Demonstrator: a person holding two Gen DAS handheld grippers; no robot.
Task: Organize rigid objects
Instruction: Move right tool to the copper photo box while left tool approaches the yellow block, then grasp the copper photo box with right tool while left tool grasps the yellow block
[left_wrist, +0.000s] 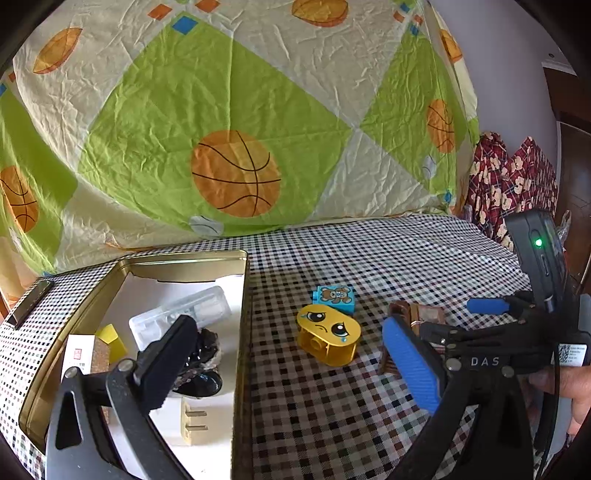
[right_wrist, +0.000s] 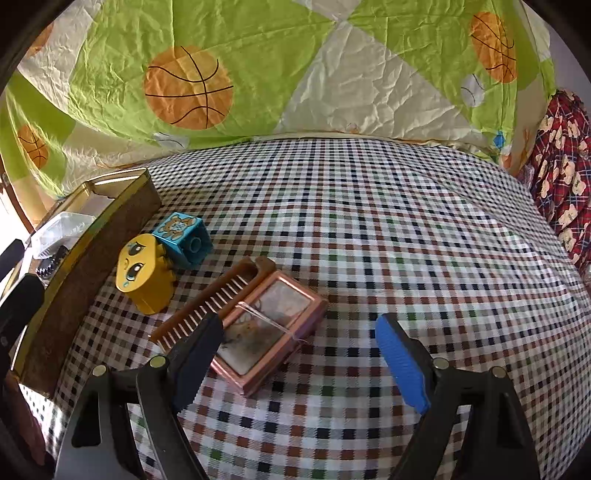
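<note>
While the left gripper (left_wrist: 291, 363) gapes empty beside the tin (left_wrist: 243, 295), the right gripper (right_wrist: 299, 354) hangs wide over the pink mirror (right_wrist: 269, 328), gripping nothing.

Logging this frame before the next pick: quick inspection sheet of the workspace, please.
Surface: checked cloth over a flat top.
Job's things: yellow sad-face block touching the blue bear block; brown comb beside the pink framed mirror, all loose on the cloth.
Clutter: gold tin holding a clear plastic case, a black glossy item, a plug, and a small yellow piece.
Grippers: left gripper open, empty; right gripper open over the mirror, not gripping.
Cables: thin black lead by the right gripper.
Surroundings: basketball-print quilt; red bear-print fabric.
</note>
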